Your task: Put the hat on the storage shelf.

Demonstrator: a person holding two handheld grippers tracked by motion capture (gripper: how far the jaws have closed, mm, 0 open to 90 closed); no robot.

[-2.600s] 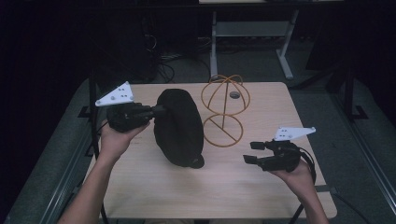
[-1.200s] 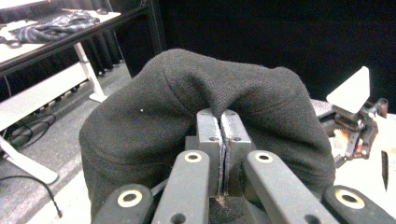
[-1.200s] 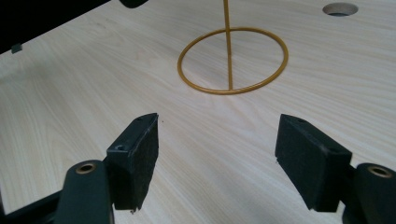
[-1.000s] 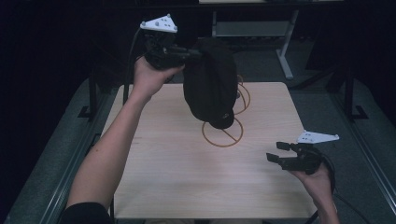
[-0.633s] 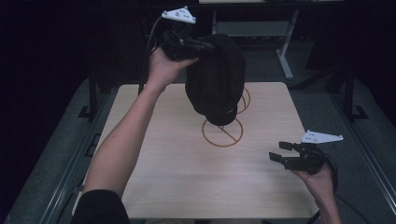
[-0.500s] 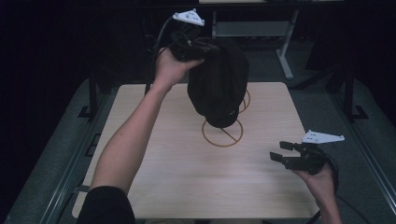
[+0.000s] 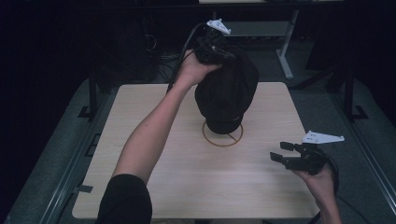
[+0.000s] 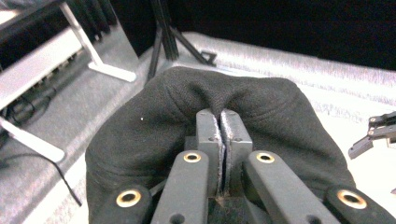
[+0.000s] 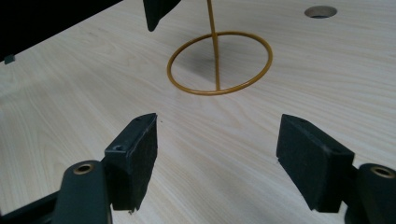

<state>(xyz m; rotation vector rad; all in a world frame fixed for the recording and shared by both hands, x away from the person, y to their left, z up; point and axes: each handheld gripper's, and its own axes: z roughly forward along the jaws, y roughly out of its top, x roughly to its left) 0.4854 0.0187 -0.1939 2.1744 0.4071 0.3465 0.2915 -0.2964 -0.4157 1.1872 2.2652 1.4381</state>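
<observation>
We are lowering the black hat (image 7: 226, 93) over the gold wire stand (image 7: 222, 135), our left claw (image 7: 215, 46) clenched on a pinch of fabric at the hat's crown. The hat is hanging above the stand's ring, covering its top, so we judge the placing nearly done; letting the hat settle and releasing it are left. Right of the stand, near the surface (image 7: 140, 107) edge, our right claw (image 7: 282, 154) is hovering released, holding nothing.

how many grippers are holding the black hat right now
1. The left gripper is pinched shut on the black hat, up over the gold wire stand. The right gripper sits open and empty near the table's right edge.
</observation>
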